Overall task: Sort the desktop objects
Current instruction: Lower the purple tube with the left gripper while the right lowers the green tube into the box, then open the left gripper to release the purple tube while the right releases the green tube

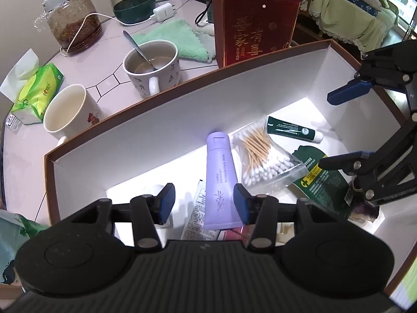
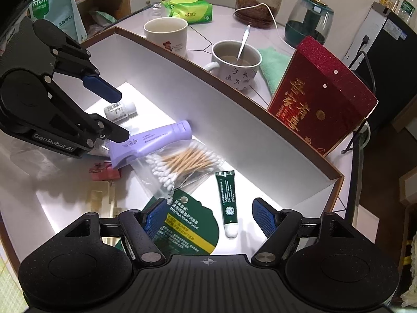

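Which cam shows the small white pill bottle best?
Right wrist. The pill bottle lies on its side in the box, label visible, just past the left gripper. In the left wrist view that gripper's finger hides nearly all of it.

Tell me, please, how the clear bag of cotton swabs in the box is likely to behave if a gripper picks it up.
The bag of cotton swabs looks like thin clear plastic, so it would probably crumple and sag. Its contents are loose wooden sticks, so it is likely light and may shift. One end lies under the purple tube, which might get dragged along.
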### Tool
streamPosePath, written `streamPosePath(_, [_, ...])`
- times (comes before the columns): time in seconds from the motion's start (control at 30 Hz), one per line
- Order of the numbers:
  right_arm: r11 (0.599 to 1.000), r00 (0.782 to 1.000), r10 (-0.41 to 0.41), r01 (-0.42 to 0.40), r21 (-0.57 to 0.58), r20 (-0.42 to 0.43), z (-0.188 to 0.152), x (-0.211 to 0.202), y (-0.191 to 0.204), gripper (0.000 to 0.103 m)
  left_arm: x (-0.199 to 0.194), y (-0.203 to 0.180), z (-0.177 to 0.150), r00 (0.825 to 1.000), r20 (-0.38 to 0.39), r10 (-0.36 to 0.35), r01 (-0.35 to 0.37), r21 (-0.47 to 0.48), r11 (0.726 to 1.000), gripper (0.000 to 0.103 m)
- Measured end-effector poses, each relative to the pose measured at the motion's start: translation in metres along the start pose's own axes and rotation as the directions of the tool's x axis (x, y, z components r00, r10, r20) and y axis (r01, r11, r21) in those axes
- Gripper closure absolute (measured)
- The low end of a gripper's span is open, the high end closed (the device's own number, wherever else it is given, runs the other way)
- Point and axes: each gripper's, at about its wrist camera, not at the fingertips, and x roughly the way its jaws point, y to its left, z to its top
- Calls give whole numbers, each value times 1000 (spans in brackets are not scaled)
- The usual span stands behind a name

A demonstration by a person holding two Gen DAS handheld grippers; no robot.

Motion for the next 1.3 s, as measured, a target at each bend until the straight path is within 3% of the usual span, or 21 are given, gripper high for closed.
streamPosePath(0.4, [998,1000,26,-26,50,13,-3,-13,0,28,-21,-8,-4,1000,18,16,-16,25,1000,51])
streamPosePath(0.87, [996,998,64,-65,59,12,-21,-38,19,28,-58,-20,-29,998,33,51,-54,80,995,36])
streamPosePath(1.07, [996,997,68,-69,63,22,-27,-53,29,28,-75,-22,-42,998,37,56,-59,78,995,36])
streamPosePath(1.1, [996,998,63,-65,65,25,-28,-55,31,22,-77,-22,-44,998,38,57,-59,76,995,36])
streamPosePath(1.13, [996,998,58,-60,66,29,-30,-58,33,8,-80,-22,-45,998,40,57,-60,74,995,36])
streamPosePath(1.3, [996,998,41,-44,75,47,-32,-70,40,5,-91,-26,-51,997,46,60,-64,71,995,36])
